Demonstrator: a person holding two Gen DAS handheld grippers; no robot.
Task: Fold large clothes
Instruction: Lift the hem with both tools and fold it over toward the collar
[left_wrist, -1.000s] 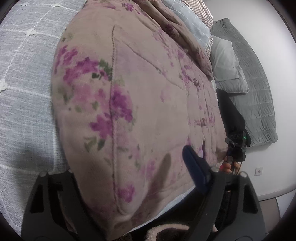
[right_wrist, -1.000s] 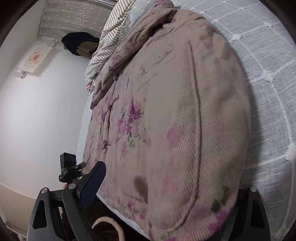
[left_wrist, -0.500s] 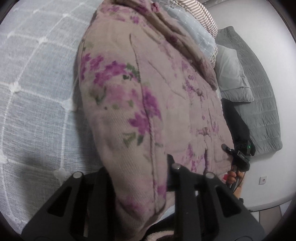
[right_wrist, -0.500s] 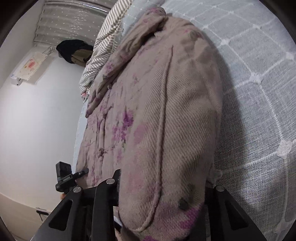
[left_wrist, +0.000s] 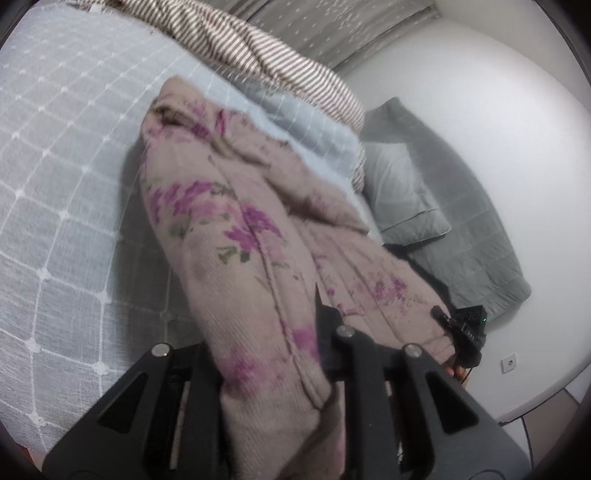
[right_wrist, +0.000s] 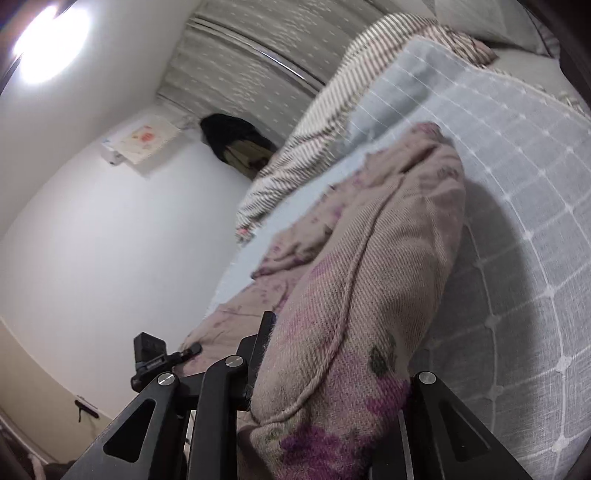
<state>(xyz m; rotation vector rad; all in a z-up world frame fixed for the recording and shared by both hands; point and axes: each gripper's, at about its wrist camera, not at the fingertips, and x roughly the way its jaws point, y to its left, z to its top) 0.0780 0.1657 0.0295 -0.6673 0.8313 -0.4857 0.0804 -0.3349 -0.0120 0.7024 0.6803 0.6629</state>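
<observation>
1. The bed (left_wrist: 55, 184), under a grey coverlet stitched in white squares, is bearing everything: the floral garment (left_wrist: 240, 258), a striped blanket (left_wrist: 266, 51) bunched at its far end, and a pale blue quilt (left_wrist: 314, 125) lying between the two.

2. The floral garment is lying lengthwise on the bed, gathered into a thick, rumpled roll with its near end lifted off the coverlet. It is a heavy, dusty-pink woven cloth printed with purple flowers and green leaves, and a raised seam is running along its length.

3. The left gripper (left_wrist: 273, 354) is clamping the garment's near end; its jaws are pressed in on the thick fold, which is filling the space between them.

4. The right gripper (right_wrist: 332, 387) is doing the same on its own bunch of the garment (right_wrist: 369, 277), jaws squeezing the cloth.

5. Only the left wrist view is showing a grey pillow (left_wrist: 402, 199) resting on a grey quilted mat (left_wrist: 476, 236) beside the bed, a wall socket (left_wrist: 509, 361), and the other gripper's camera (left_wrist: 467, 325).

6. Only the right wrist view is showing a ceiling light (right_wrist: 51, 40), a speckled curtain (right_wrist: 258, 48), a wall-mounted air conditioner (right_wrist: 140, 142) and dark clothing (right_wrist: 236, 140) hanging near it.
</observation>
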